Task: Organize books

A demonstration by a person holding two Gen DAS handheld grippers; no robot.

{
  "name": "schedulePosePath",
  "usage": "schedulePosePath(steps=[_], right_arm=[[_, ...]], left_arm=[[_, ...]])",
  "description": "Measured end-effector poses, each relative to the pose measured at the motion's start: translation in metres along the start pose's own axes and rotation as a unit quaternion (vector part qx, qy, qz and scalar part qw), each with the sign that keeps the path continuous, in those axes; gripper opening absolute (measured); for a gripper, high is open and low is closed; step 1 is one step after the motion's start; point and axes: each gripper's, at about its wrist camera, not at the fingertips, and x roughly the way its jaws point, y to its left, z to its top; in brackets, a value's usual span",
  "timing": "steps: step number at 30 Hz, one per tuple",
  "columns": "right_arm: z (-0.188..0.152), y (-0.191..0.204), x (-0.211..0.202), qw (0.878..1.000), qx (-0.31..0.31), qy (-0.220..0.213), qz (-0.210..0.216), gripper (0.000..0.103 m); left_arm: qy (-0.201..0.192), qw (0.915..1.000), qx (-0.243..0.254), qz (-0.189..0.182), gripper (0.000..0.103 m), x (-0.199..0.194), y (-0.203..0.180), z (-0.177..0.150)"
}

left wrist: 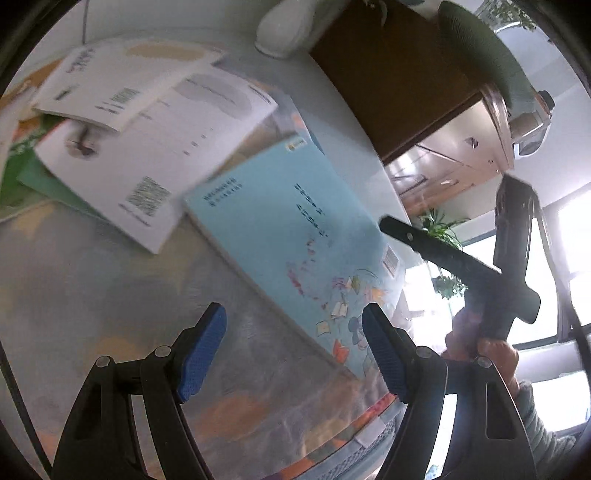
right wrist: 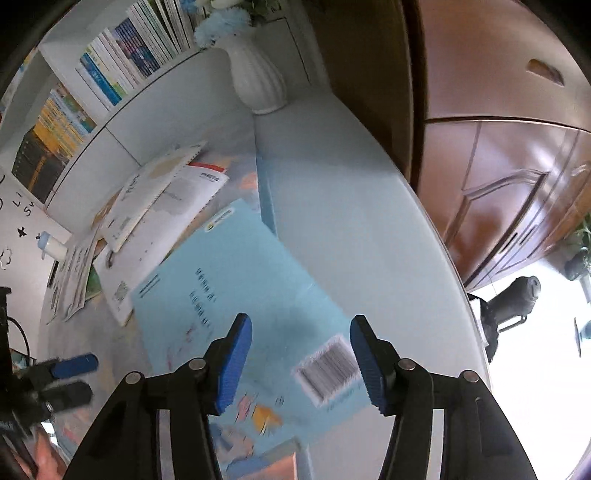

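A light blue book (left wrist: 295,229) (right wrist: 236,273) lies flat on the desk near its right edge, barcode corner toward me. My left gripper (left wrist: 293,310) hovers open over the book's lower corner, nothing between its blue pads (left wrist: 201,354). Over the barcode end my right gripper (right wrist: 300,319) is open too, its pads (right wrist: 232,365) clear of the cover. A large white book (left wrist: 155,147) (right wrist: 162,218) overlaps the blue book's far corner, with a smaller white booklet (left wrist: 110,81) (right wrist: 147,188) on top and a green book (left wrist: 37,177) under them.
A white ribbed vase (left wrist: 280,29) (right wrist: 258,77) stands at the desk's back. Shelves of upright books (right wrist: 129,48) run along the wall behind. A brown wooden cabinet (right wrist: 498,166) is to the right, past the desk edge (right wrist: 454,266). A small bottle (right wrist: 51,245) sits far left.
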Motion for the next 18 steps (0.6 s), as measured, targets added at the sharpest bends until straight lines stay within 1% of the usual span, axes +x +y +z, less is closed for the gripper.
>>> schedulePosePath(steps=[2,5,8,9,12,16,18], right_arm=[[0.005,0.001,0.008,1.000,-0.014,0.003,0.003,0.046],[0.010,0.003,0.021,0.999,-0.030,0.014,-0.007,0.046],[0.011,-0.001,0.033,0.999,-0.028,0.026,-0.009,0.046],[0.011,-0.002,0.033,0.999,-0.023,0.024,-0.001,0.046],[0.012,-0.005,0.036,0.999,-0.012,0.039,0.020,0.047],[0.004,-0.002,0.029,0.998,-0.015,0.053,0.025,0.047],[-0.006,0.003,0.020,0.998,-0.026,0.051,0.029,0.047]], left_arm=[[0.005,1.0000,0.006,-0.004,0.074,0.008,-0.003,0.000],[0.013,0.9998,0.015,0.000,0.074,0.018,-0.002,0.002],[0.027,0.9996,0.008,-0.008,0.074,0.028,0.002,0.001],[0.030,0.9995,0.005,-0.010,0.074,0.029,0.002,0.001],[0.035,0.9993,0.004,-0.015,0.074,0.033,0.003,-0.002],[0.042,0.9988,0.014,-0.019,0.074,0.033,0.004,-0.004],[0.046,0.9986,0.016,-0.021,0.074,0.029,0.007,-0.008]])
